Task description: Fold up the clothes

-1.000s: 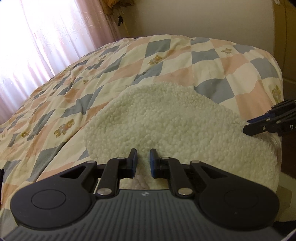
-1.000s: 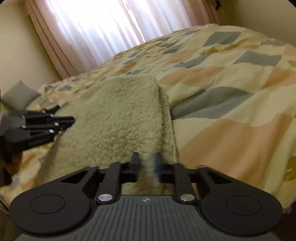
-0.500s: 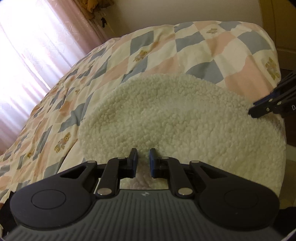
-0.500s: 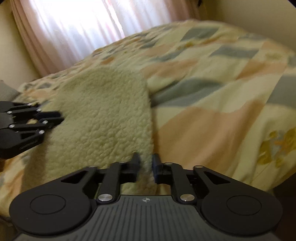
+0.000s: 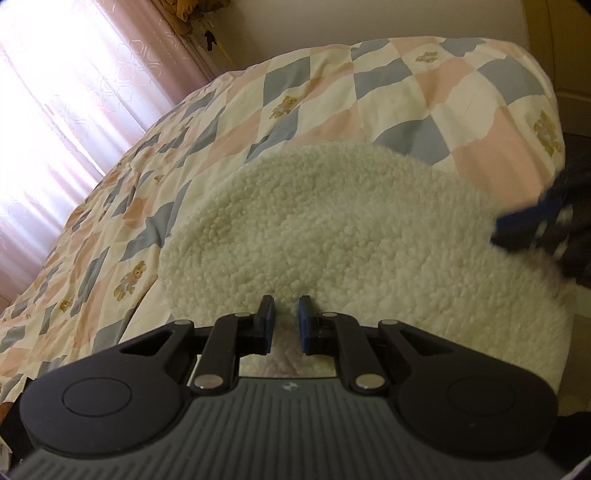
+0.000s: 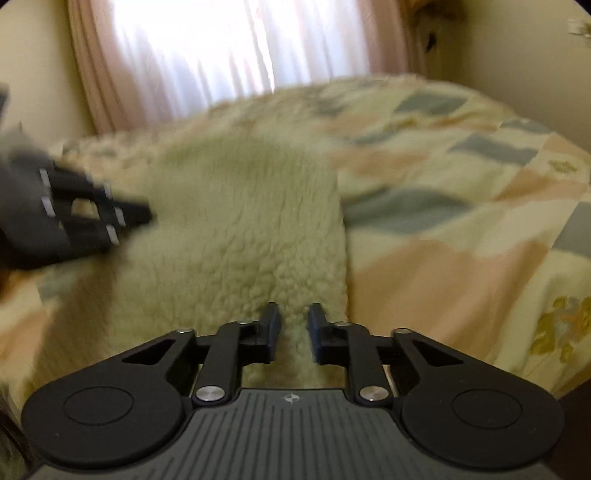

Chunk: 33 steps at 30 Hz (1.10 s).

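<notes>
While the fleece garment (image 5: 351,229) lies on the quilt (image 5: 332,96), left gripper (image 5: 283,319) and right gripper (image 6: 294,328) each pinch its near edge, jaws narrow.

A patchwork quilt of pink, grey-blue and cream squares with small teddy-bear prints (image 5: 332,92) covers the bed, filling the left wrist view from seven to two o'clock. Sheer pink curtains (image 5: 66,92) hang at ten o'clock, backlit by a bright window. Plain cream wall (image 5: 369,18) shows at twelve.
</notes>
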Tool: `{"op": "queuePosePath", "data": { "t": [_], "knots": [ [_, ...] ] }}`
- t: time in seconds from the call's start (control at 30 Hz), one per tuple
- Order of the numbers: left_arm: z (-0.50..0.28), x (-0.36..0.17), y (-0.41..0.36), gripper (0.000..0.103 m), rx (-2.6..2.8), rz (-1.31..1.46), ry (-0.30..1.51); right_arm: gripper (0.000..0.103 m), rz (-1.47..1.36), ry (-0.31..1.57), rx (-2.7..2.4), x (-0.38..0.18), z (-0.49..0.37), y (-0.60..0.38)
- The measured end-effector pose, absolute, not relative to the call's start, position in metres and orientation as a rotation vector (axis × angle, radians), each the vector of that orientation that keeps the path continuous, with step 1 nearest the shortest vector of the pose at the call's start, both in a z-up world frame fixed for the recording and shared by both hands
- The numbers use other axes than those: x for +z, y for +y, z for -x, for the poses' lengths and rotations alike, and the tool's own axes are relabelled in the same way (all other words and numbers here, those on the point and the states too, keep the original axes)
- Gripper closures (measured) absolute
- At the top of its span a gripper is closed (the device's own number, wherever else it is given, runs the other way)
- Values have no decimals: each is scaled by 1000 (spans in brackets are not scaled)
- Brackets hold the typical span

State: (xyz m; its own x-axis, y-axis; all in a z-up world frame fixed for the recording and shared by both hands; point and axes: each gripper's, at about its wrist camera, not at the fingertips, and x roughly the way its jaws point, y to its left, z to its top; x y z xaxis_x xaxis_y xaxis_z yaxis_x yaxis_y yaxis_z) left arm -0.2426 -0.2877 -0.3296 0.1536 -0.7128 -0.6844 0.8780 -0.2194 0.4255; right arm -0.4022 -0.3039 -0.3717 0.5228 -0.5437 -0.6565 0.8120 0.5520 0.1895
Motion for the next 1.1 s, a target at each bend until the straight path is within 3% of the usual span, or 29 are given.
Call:
{"op": "queuePosePath", "data": {
  "t": [0.17, 0.37, 0.57, 0.63, 0.9, 1.1],
  "knots": [
    [222, -286, -278, 90, -1532, -823, 291, 85, -540, 578, -853, -373, 405, -301],
    [199, -265, -323, 90, -1523, -689, 359, 85, -567, 567, -839, -375, 408, -307],
    [184, -331, -392, 94, -1456, -827, 548, 85, -605, 559, -815, -378, 412, -316],
    [192, -352, -393, 99, -1448, -859, 508, 85, -619, 559, -807, -380, 413, -320],
    [194, -286, -384, 94, -1546, -717, 453, 85, -635, 569, -788, -381, 414, -323],
    [219, -332, -427, 94, -1526, -874, 464, 85, -638, 566, -795, -381, 413, -320]
  ]
}}
